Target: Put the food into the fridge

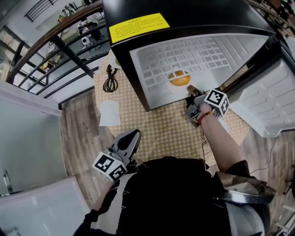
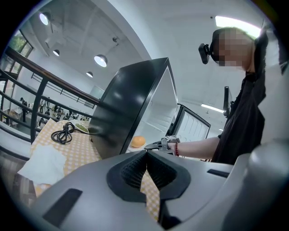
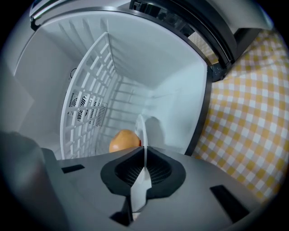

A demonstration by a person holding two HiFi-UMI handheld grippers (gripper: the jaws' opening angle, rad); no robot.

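Observation:
An orange [image 1: 179,78] lies on a white plate [image 1: 171,87] inside the open black fridge [image 1: 184,14]. My right gripper [image 1: 191,91] reaches into the fridge mouth and is shut on the plate's near rim. In the right gripper view the thin plate edge [image 3: 141,131] stands clamped between the jaws of that gripper [image 3: 144,155], with the orange [image 3: 124,140] just behind it and a white wire shelf [image 3: 90,103] to the left. My left gripper [image 1: 132,137] hangs low by the person's body, shut and empty [image 2: 145,155]. From it the orange [image 2: 138,141] shows far off.
The fridge door [image 1: 272,106] swings open to the right. A yellow checked cloth [image 1: 170,129] covers the surface before the fridge. A coiled black cable [image 1: 109,80] and a white sheet [image 1: 109,113] lie to the left. A dark railing [image 1: 55,50] runs beyond them.

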